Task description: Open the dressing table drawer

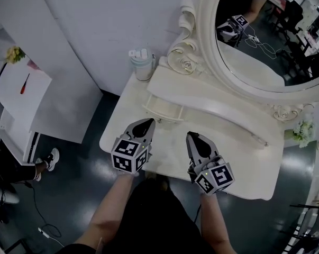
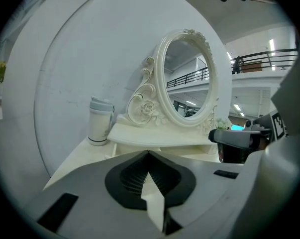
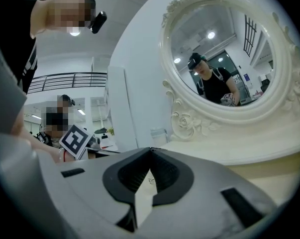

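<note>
Head view: left hand-held gripper [image 1: 147, 121] and right hand-held gripper [image 1: 191, 135] hang over the near worktop [image 1: 238, 160]. The small drawer [image 1: 163, 110] sits under the raised shelf, just beyond the left one.
Left gripper view: jaws pressed together, empty.
Right gripper view: same.
Judged approach step. Next: spread 1 gripper's jaws, reach the drawer front.

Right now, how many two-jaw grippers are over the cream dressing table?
2. The left grey gripper is above the tabletop's front left, the right grey gripper above its front middle; jaws shut, empty. None looks hidden.
</note>
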The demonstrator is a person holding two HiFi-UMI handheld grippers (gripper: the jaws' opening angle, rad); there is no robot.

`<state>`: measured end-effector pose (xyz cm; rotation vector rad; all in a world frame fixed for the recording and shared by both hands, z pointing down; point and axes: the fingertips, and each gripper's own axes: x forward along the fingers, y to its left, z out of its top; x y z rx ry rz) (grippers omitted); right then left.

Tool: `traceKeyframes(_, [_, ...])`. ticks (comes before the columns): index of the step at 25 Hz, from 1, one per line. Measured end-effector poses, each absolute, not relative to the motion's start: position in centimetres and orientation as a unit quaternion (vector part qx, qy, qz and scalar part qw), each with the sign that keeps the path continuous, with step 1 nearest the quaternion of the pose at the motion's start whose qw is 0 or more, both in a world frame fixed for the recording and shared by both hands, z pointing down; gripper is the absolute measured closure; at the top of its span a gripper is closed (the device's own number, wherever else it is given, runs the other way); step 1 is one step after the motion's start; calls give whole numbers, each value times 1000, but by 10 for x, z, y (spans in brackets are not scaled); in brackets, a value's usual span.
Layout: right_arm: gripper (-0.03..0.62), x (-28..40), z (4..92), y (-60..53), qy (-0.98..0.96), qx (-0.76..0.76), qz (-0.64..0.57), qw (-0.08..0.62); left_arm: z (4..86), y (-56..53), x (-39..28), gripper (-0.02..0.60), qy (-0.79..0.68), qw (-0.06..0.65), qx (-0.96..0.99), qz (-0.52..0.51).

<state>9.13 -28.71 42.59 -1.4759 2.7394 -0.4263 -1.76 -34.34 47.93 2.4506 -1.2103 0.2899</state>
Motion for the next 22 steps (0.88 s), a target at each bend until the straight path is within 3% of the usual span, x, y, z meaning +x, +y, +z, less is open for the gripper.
traceKeyframes(22, [589,91,335,-280,881,-465,-70,42,358,-323,-11,581,-408,132,903,12])
